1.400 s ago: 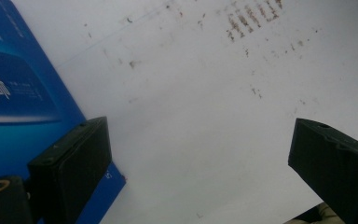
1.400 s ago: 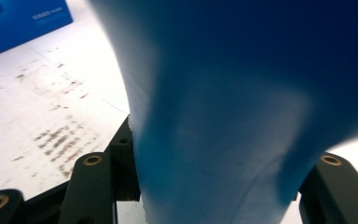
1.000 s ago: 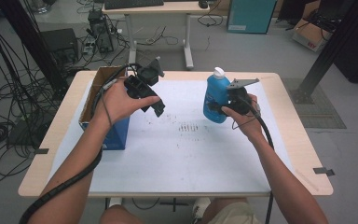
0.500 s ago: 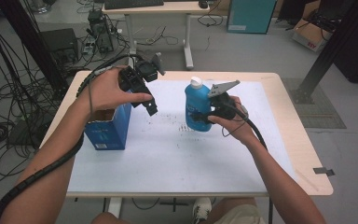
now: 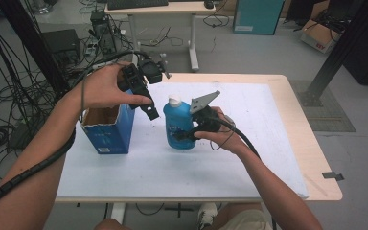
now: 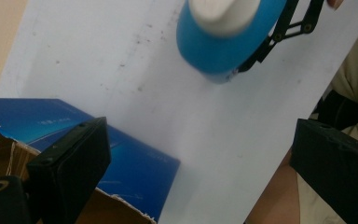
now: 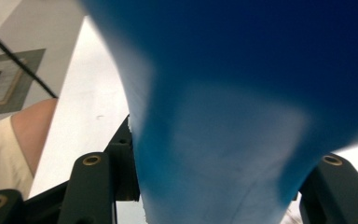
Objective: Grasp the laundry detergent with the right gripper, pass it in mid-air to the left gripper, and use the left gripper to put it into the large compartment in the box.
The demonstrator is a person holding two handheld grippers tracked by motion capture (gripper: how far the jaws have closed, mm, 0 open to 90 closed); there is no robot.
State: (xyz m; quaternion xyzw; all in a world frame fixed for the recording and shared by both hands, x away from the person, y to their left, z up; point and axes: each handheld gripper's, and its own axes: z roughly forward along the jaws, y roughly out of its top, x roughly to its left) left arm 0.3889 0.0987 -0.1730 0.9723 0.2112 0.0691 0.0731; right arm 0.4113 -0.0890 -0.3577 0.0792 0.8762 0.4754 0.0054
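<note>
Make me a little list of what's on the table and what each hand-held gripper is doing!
table: white-topped wooden table
bottle: blue plastic bottle with white cap, upright
box: open blue cardboard box, left of bottle
right hand-held gripper: shut on bottle
left hand-held gripper: open, holding nothing, raised beside the box

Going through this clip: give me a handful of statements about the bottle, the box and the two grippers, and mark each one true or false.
1. The right gripper is clamped on the blue bottle. True.
2. The bottle has a red cap. False: its cap is white.
3. The blue box is open at the top. True.
4. The left gripper holds the box. False: its jaws are open with nothing between them, above the table.
5. The bottle is inside the box. False: it is upright beside the box, to its right in the high view.
</note>
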